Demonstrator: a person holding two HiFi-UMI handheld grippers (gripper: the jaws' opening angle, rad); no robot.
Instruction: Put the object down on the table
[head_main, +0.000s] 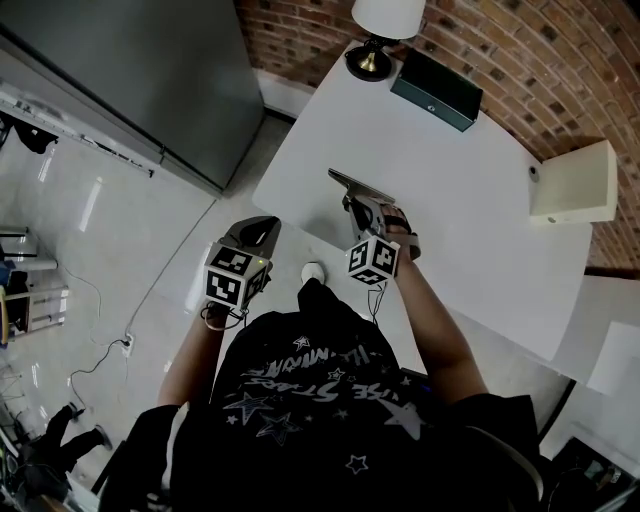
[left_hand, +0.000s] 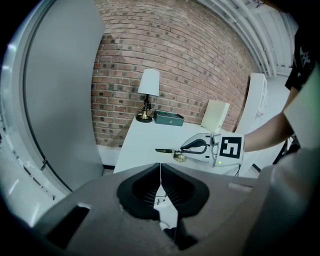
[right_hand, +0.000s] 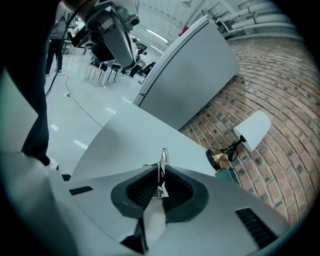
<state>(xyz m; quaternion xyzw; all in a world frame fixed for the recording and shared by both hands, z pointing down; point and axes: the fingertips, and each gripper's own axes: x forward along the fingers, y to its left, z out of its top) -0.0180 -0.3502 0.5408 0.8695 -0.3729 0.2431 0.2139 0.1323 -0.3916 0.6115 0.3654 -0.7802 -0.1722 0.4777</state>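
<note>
My right gripper (head_main: 362, 205) is shut on a thin, flat, dark metal object (head_main: 356, 186) that sticks out ahead of the jaws, just above the near left part of the white table (head_main: 470, 210). In the right gripper view the object (right_hand: 163, 156) shows edge-on between the closed jaws of the right gripper (right_hand: 161, 172). From the left gripper view the object (left_hand: 165, 150) lies level over the table, held by the right gripper (left_hand: 182, 150). My left gripper (head_main: 262, 228) hangs off the table's left edge over the floor, and this left gripper (left_hand: 160, 172) is shut and holds nothing.
A lamp (head_main: 385, 20) with a brass base and a dark green box (head_main: 436, 90) stand at the table's far end by the brick wall. A cream box (head_main: 572, 185) sits at the right edge. A tall grey cabinet (head_main: 150, 70) stands to the left.
</note>
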